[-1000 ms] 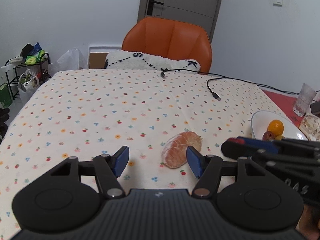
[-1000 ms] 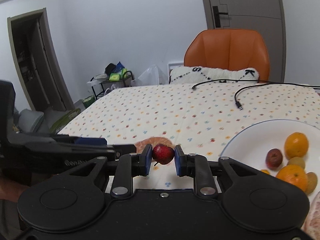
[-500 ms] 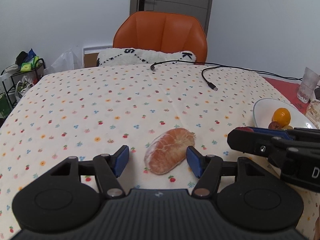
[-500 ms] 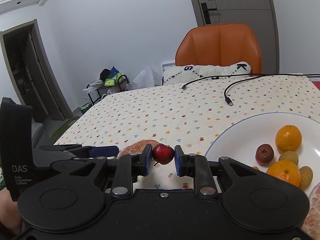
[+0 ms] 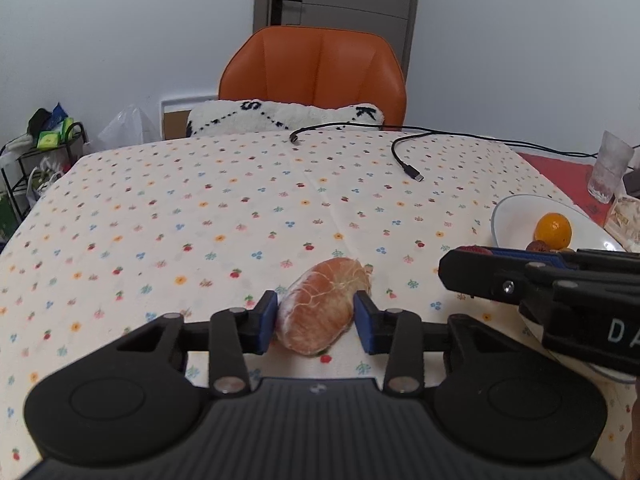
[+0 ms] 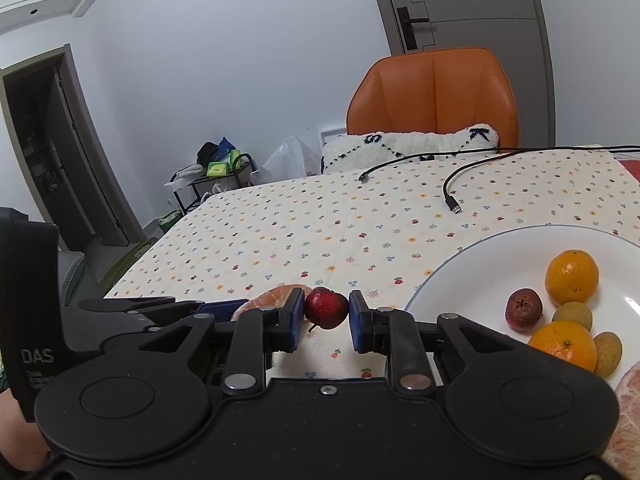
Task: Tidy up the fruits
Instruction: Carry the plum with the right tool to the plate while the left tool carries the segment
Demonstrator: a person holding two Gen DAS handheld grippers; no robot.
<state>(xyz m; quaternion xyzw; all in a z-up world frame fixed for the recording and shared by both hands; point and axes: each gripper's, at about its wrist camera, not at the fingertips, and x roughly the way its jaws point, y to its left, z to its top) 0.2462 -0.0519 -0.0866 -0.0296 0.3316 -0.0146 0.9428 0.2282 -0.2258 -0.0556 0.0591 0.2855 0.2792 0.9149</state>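
Observation:
A peeled citrus piece lies on the flowered tablecloth, and my left gripper has its blue pads pressed against both sides of it. My right gripper is shut on a small red fruit, held above the cloth just left of the white plate. On the plate lie two oranges, a dark red fruit and small greenish fruits. The left wrist view shows the right gripper to the right, in front of the plate.
Two black cables lie on the far part of the table. A glass stands at the right edge by a red mat. An orange chair with a white cushion stands behind the table. A cluttered rack is at the far left.
My left gripper moved forward around the citrus piece and its jaws closed in on it. My right gripper carried the red fruit nearer to the plate.

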